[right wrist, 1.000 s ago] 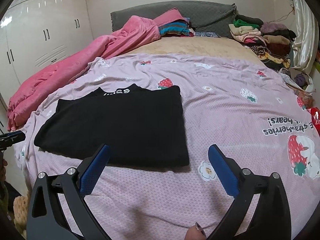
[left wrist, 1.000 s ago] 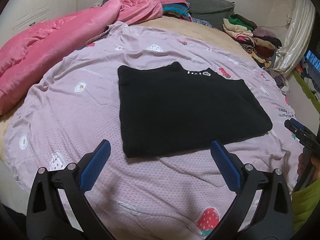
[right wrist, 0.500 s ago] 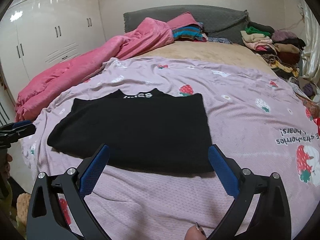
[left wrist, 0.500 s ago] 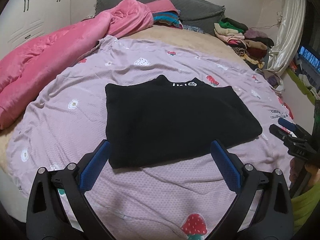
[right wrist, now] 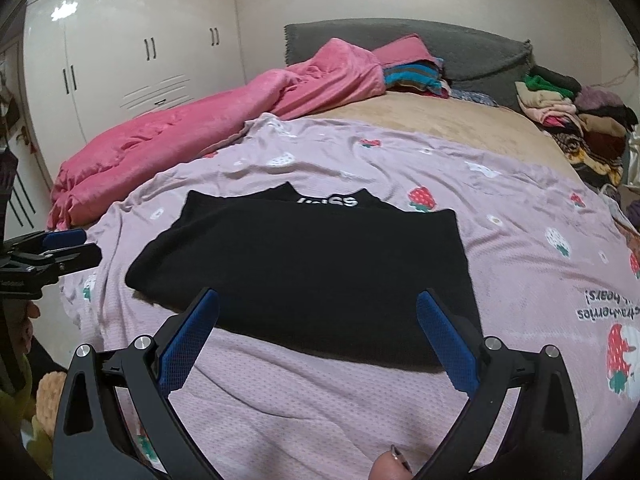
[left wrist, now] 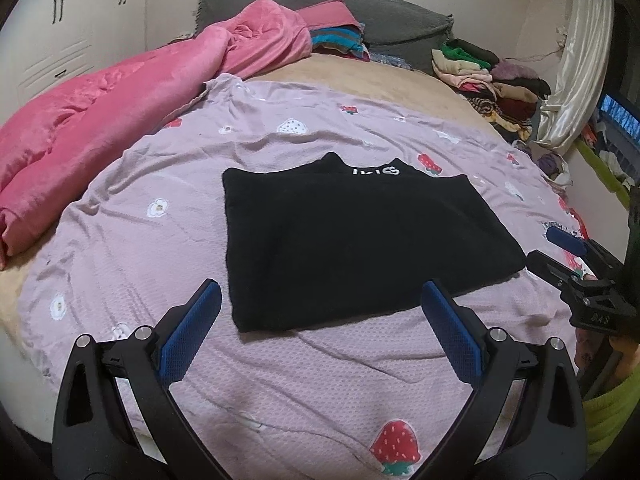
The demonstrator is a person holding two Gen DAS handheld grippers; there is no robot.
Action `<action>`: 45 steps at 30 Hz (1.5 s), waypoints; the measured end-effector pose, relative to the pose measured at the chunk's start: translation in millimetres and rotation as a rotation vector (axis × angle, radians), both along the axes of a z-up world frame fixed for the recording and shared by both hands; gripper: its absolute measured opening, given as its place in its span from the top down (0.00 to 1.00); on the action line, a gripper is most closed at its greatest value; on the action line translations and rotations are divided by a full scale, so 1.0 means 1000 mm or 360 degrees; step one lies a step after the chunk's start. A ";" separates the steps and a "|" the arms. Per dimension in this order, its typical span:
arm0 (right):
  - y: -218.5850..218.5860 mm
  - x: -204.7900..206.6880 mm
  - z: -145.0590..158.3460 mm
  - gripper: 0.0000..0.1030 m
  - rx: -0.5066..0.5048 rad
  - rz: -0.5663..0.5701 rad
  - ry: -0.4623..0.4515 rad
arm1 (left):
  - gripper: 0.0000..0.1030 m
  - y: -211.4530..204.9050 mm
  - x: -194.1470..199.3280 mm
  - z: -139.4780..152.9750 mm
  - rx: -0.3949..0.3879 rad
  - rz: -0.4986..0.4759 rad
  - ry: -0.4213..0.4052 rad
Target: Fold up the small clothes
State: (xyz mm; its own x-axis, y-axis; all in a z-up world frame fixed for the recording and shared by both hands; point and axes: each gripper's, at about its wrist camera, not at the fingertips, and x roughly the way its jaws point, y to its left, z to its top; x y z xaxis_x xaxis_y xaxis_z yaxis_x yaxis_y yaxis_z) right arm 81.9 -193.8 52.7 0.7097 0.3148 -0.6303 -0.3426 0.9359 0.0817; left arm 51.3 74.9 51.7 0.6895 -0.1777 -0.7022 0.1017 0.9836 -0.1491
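A black garment (left wrist: 352, 240) lies folded flat on the lilac strawberry-print sheet (left wrist: 320, 380), its white-lettered collar at the far edge. In the right wrist view the same black garment (right wrist: 308, 272) sits just beyond the fingers. My left gripper (left wrist: 320, 300) hovers open over the garment's near edge, holding nothing. My right gripper (right wrist: 318, 312) also hangs open above the near edge of the cloth. The right gripper shows from the side at the left wrist view's right edge (left wrist: 568, 256); the left gripper appears at the right wrist view's left edge (right wrist: 52, 252).
A pink blanket (left wrist: 120, 108) is bunched along the bed's left side. Piles of folded clothes (left wrist: 492, 80) sit at the far right near a curtain (left wrist: 576, 68). A grey headboard (right wrist: 440, 48) and white wardrobe (right wrist: 132, 52) stand behind. A fingertip (right wrist: 390, 466) shows at the bottom.
Both grippers have drawn back and lowered toward the bed's near side, staying open. The black garment has not moved on the sheet.
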 end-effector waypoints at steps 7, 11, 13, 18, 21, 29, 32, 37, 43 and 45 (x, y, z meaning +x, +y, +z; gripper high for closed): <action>0.019 0.002 0.004 0.04 -0.0011 0.0067 -0.0015 | 0.09 0.011 -0.002 0.001 -0.0001 0.0037 -0.0008; 0.031 0.003 0.006 0.04 -0.0026 0.0109 -0.0019 | 0.09 0.020 -0.004 0.001 0.0002 0.0063 -0.0010; 0.038 0.003 0.007 0.04 -0.0031 0.0133 -0.0024 | 0.09 0.024 -0.004 0.000 0.0002 0.0078 -0.0010; 0.055 0.004 0.007 0.04 -0.0047 0.0186 -0.0027 | 0.09 0.036 -0.004 -0.003 -0.0018 0.0114 -0.0003; 0.065 0.005 0.006 0.04 -0.0054 0.0220 -0.0026 | 0.09 0.042 -0.004 -0.004 -0.0022 0.0130 0.0002; 0.094 0.005 0.003 0.04 -0.0085 0.0313 -0.0021 | 0.09 0.058 -0.002 -0.012 -0.0027 0.0175 0.0022; 0.103 0.005 0.001 0.04 -0.0099 0.0340 -0.0020 | 0.09 0.065 0.000 -0.015 -0.0031 0.0198 0.0033; 0.119 0.006 -0.005 0.04 -0.0116 0.0397 -0.0001 | 0.09 0.075 0.005 -0.020 -0.0029 0.0235 0.0046; 0.137 0.007 -0.012 0.04 -0.0142 0.0454 0.0021 | 0.09 0.084 0.009 -0.025 -0.0036 0.0263 0.0066; 0.142 0.007 -0.015 0.04 -0.0149 0.0476 0.0024 | 0.09 0.088 0.011 -0.027 -0.0034 0.0271 0.0074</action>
